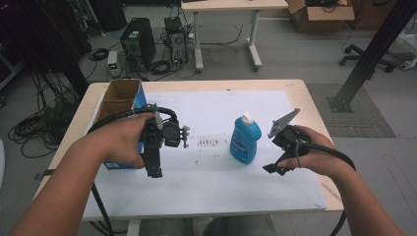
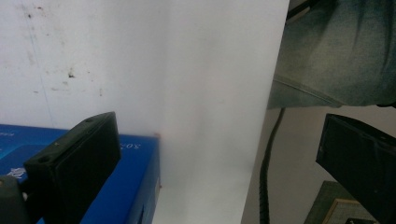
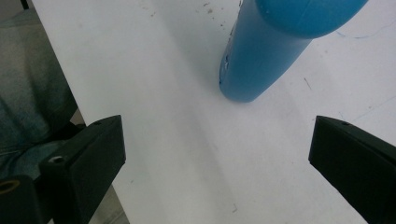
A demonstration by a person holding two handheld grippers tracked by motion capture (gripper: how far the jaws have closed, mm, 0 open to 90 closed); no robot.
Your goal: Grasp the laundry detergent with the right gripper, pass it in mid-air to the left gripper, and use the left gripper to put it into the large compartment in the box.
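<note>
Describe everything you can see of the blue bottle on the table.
The blue bottle looks like glossy plastic, with a white cap and a label on its front. It stands upright on the white table cover, right of centre, capped and apart from the right gripper. Nothing but the cover touches it.

High view: above the person's side, facing forward and down over the whole table (image 1: 295, 88).
Left gripper view: close, facing the table's near edge.
Right gripper view: close on the blue bottle (image 3: 261, 60), shared with the high view (image 1: 245, 139).
</note>
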